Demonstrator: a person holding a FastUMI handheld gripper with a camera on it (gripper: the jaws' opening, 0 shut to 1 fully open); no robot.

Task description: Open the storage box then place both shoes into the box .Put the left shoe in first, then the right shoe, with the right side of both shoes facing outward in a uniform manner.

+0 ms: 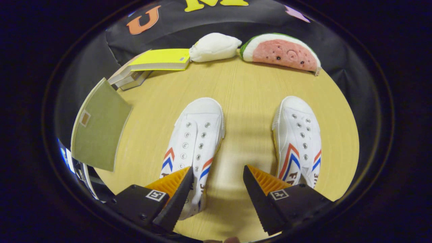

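Pale wooden table (pixel 249 84) before black cloth wall (pixel 175 30).

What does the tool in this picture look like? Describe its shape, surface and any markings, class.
The tool has two wedge-shaped fingers that taper to narrow tips. Their upper faces are ribbed with fine parallel ridges. Each finger sits on a blocky base with visible screws, and each base carries a small square tag printed with a black-and-white pattern. The fingers stand apart with bare wooden table between them.

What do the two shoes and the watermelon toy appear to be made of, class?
Gripper open above the table. Left shoe and right shoe: likely white canvas, matte weave, metal-looking shiny eyelets, smoother rubber-like toe caps. Watermelon toy: probably plush fabric, fuzzy surface, soft rounded edges.
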